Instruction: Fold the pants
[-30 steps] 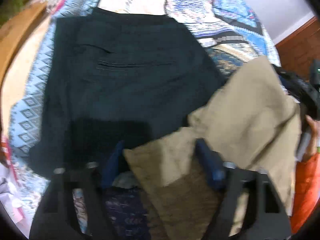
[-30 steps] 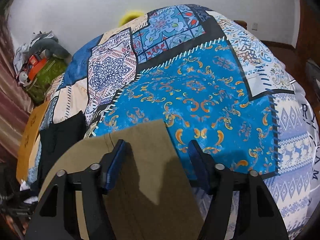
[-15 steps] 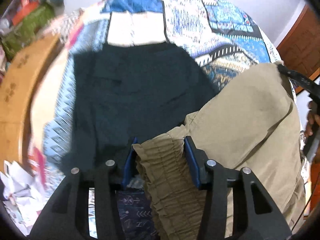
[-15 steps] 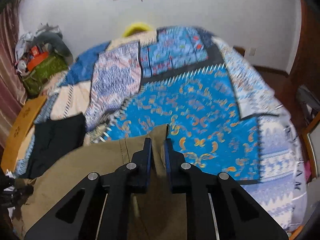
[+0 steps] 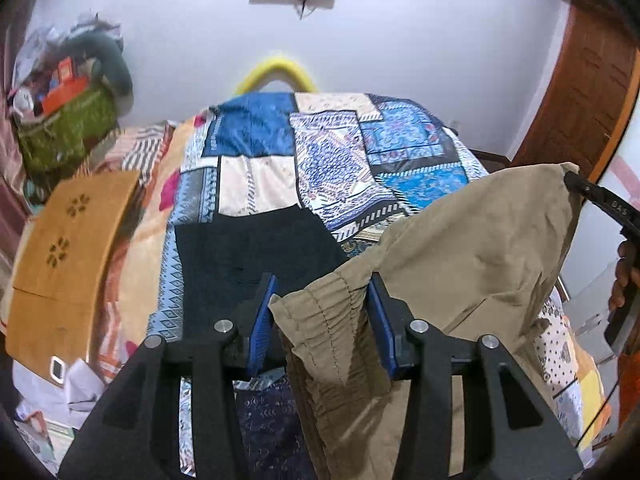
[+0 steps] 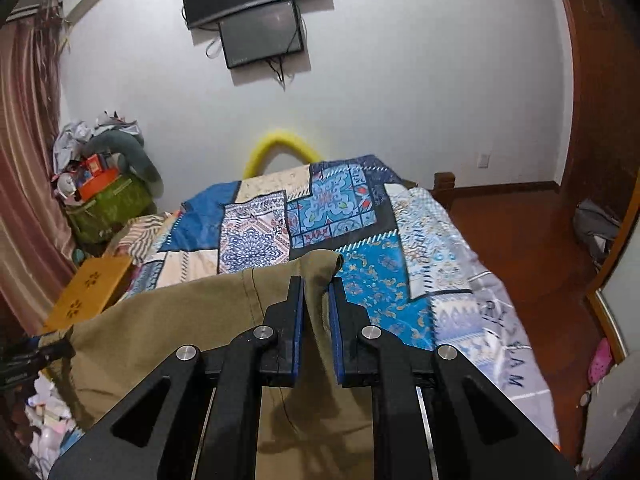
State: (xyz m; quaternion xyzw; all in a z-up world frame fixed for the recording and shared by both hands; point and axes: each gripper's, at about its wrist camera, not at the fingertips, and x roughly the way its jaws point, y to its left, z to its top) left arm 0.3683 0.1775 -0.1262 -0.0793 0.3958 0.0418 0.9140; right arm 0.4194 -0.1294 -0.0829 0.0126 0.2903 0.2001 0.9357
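Khaki pants [image 5: 472,256] hang in the air above the bed, stretched between both grippers. My left gripper [image 5: 322,294] holds the gathered elastic waistband [image 5: 328,332] between its blue pads. My right gripper [image 6: 316,292] is shut on a corner of the same khaki pants [image 6: 168,320]; it also shows at the right edge of the left wrist view [image 5: 600,200]. The lower part of the pants is hidden below both views.
Dark folded pants [image 5: 248,252] lie flat on the patchwork bedspread [image 6: 380,280]. A wooden board [image 5: 68,236] sits at the bed's left side, papers below it. A cluttered green bag [image 6: 108,204] stands in the corner. Wooden floor [image 6: 520,236] lies to the right.
Both grippers closed on the khaki pants and lifted them off the bed. The views tilted up from the bedspread to the wall.
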